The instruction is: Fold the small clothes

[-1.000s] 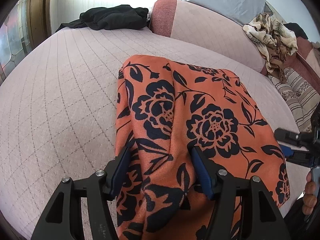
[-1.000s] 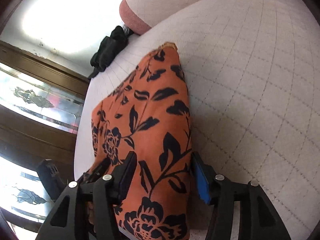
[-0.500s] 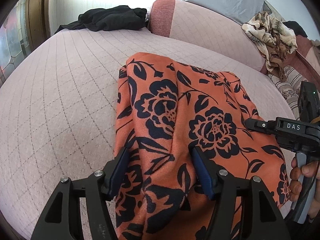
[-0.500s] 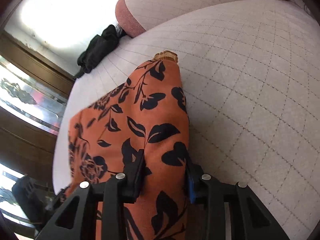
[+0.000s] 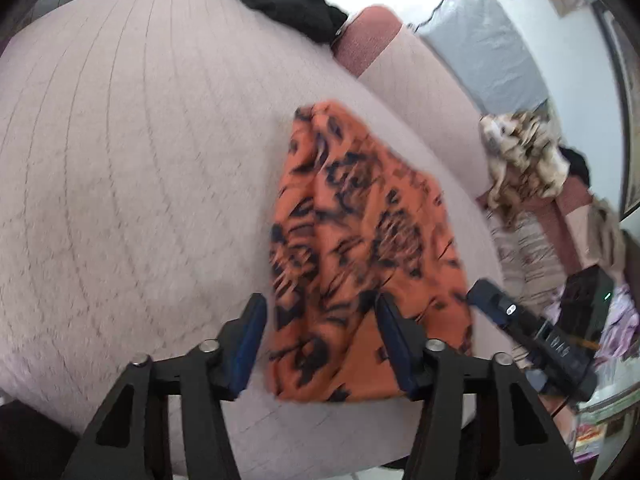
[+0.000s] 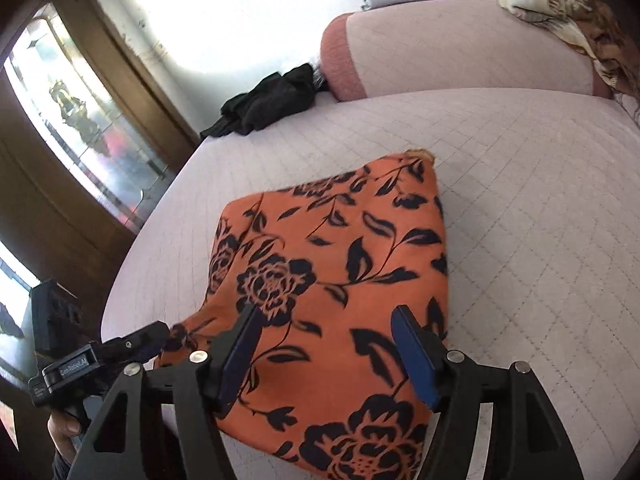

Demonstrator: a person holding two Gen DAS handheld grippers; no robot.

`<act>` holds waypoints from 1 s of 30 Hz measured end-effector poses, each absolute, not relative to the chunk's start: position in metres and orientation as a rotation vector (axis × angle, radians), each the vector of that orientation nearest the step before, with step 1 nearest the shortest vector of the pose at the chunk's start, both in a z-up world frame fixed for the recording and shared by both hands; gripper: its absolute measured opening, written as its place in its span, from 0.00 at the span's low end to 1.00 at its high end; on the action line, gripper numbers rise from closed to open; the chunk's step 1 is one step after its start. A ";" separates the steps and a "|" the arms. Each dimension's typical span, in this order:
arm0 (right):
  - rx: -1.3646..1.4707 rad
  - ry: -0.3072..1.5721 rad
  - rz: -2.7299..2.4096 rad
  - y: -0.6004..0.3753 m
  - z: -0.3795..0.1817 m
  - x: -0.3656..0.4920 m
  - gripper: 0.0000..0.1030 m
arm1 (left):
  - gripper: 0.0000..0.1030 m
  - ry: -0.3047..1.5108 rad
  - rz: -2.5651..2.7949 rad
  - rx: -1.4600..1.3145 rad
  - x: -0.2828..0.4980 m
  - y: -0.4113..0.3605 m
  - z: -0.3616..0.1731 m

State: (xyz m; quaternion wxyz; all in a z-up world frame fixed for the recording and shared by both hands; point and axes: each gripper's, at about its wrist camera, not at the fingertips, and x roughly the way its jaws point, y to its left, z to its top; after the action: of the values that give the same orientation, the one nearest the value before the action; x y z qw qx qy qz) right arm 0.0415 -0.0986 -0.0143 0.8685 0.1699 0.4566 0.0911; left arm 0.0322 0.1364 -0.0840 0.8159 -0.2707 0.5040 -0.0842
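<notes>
The orange cloth (image 6: pixel 332 272) with black flowers lies folded on the pink quilted bed (image 6: pixel 532 208). The right gripper (image 6: pixel 326 354) hangs over its near part with jaws wide apart and nothing between them; the cloth spreads ahead of and under both jaws. The left gripper (image 5: pixel 320 340) is also spread wide and holds nothing, the cloth (image 5: pixel 360 248) lying ahead between its jaws, nearer the right-hand one. A black garment (image 6: pixel 268 104) sits far ahead by the bolster (image 6: pixel 440 52)
</notes>
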 end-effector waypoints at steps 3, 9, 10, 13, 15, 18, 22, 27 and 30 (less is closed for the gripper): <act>0.340 1.014 0.209 -0.089 -0.041 0.041 0.69 | 0.34 1.094 -0.181 -0.563 0.027 0.135 -0.092; 0.362 1.014 0.228 -0.093 -0.041 0.043 0.72 | 0.31 0.987 -0.204 -0.503 0.020 0.134 -0.044; 0.383 1.010 0.234 -0.095 -0.042 0.043 0.72 | 0.40 0.974 -0.213 -0.507 0.023 0.134 -0.039; 0.400 1.001 0.248 -0.098 -0.044 0.041 0.72 | 0.45 0.955 -0.209 -0.474 0.048 0.132 -0.030; 0.392 1.000 0.256 -0.096 -0.044 0.041 0.72 | 0.45 0.998 -0.263 -0.497 0.075 0.133 -0.036; 0.414 0.995 0.266 -0.099 -0.044 0.041 0.72 | 0.43 1.082 -0.267 -0.517 0.102 0.132 -0.057; 0.444 0.975 0.289 -0.105 -0.046 0.037 0.72 | 0.36 1.126 -0.292 -0.523 0.116 0.130 -0.068; 0.453 0.961 0.309 -0.106 -0.047 0.036 0.72 | 0.17 1.145 -0.308 -0.527 0.127 0.133 -0.068; 0.463 0.955 0.320 -0.108 -0.048 0.036 0.72 | 0.11 1.100 -0.298 -0.497 0.124 0.132 -0.053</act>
State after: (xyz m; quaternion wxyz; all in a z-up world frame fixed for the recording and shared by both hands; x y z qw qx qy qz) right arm 0.0355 -0.1076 -0.0483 0.8503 0.2200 0.4534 0.1520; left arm 0.1236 0.1319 -0.0528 0.8129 -0.2330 0.5152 -0.1397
